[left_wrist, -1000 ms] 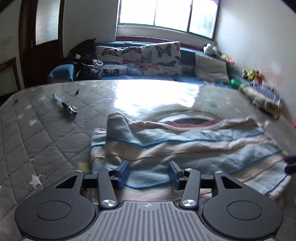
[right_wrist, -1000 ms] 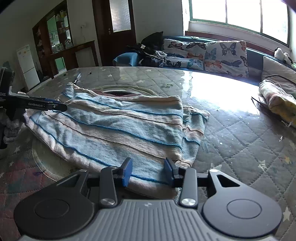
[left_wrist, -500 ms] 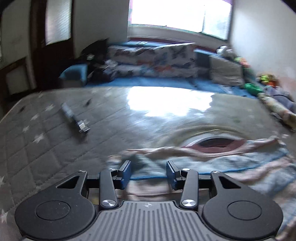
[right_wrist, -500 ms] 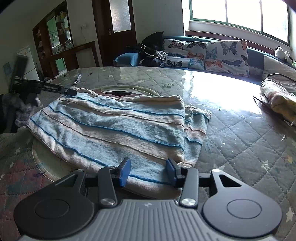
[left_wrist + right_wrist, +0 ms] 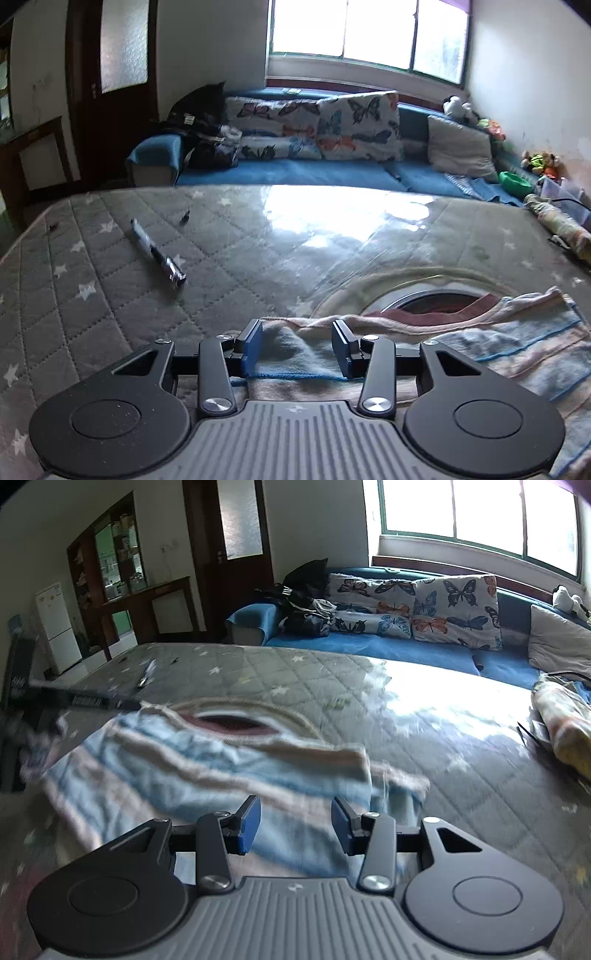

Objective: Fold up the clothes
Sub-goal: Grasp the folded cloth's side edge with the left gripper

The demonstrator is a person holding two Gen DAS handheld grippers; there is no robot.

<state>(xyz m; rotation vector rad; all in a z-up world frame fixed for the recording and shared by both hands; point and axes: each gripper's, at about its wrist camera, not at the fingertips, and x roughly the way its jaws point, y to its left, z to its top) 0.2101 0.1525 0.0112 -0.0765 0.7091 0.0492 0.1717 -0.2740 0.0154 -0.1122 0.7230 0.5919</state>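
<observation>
Left wrist view first: the left gripper [image 5: 297, 345] has its fingers spread wide apart with nothing pinched between them, sitting right over the near corner of the striped sweater [image 5: 509, 350]. The sweater is pale blue and beige with thin blue lines and lies flat on the quilted star-print mattress [image 5: 110, 295], which has a shiny plastic cover. The maroon collar lining [image 5: 443, 308] shows at the sweater's far edge. Beyond the sweater and off to the left, a pen [image 5: 157, 251] lies on the mattress, well apart from the cloth. Farther back past the mattress is a blue sofa [image 5: 295, 175] with butterfly pillows [image 5: 354, 125] and a black bag [image 5: 205, 125].

Right wrist view is pretty motion-blurred. The right gripper [image 5: 295, 825] is also wide open and empty, with its fingers over the near edge of the sweater [image 5: 177, 760]. The sweater is spread over the mattress [image 5: 461, 775], collar opening on its far side. At the sweater's far left corner you can see the left gripper [image 5: 92, 700] as a dark bar reaching in from the left, but whether it touches the cloth I can't tell. Well to the right of the sweater, a bundled cloth [image 5: 565, 727] sits at the mattress edge.
</observation>
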